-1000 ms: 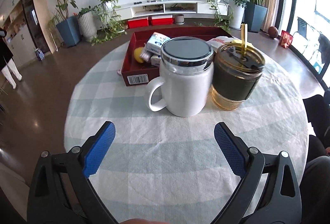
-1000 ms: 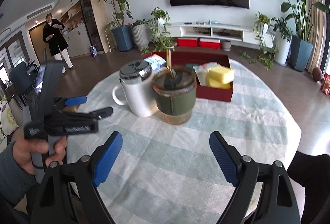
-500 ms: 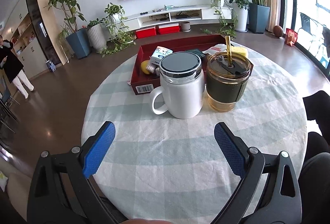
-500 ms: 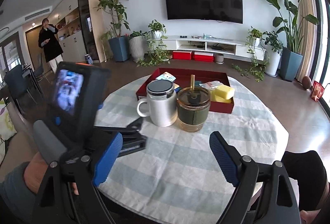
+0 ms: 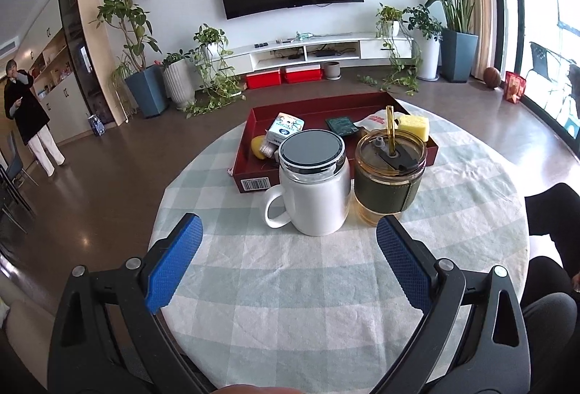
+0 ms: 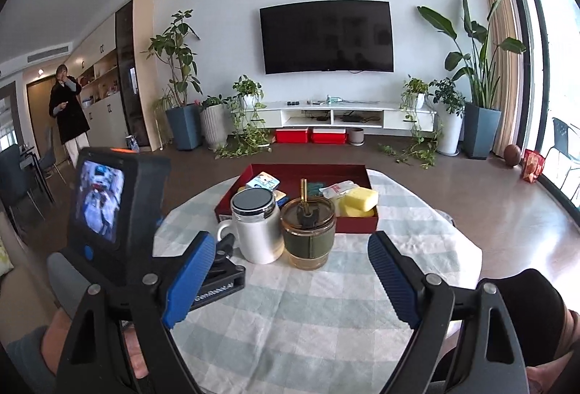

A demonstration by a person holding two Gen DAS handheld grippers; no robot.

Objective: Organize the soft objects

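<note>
A red tray (image 5: 250, 154) at the far side of the round table holds soft things: a yellow sponge (image 5: 413, 125), a tissue pack (image 5: 286, 127), a white packet (image 5: 373, 121), a small yellow ball (image 5: 256, 145) and a dark green sachet (image 5: 340, 126). In the right wrist view two yellow sponges (image 6: 360, 198) lie stacked in the tray's (image 6: 357, 225) right end. My left gripper (image 5: 288, 241) hangs open over the near cloth, nothing between its blue pads. My right gripper (image 6: 290, 243) is open too, empty, short of the cups.
A white lidded mug (image 5: 315, 198) and a glass cup with a green sleeve and straw (image 5: 388, 183) stand side by side in front of the tray. The checked cloth (image 5: 290, 303) covers the table. Dark-clothed knees (image 5: 551, 205) are at the right edge. The left gripper's screen (image 6: 99, 198) fills the right view's left side.
Both grippers have drawn back and risen, so the mug, cup and tray look smaller and farther. The left gripper's body has come closer in the right wrist view. Both stay open.
</note>
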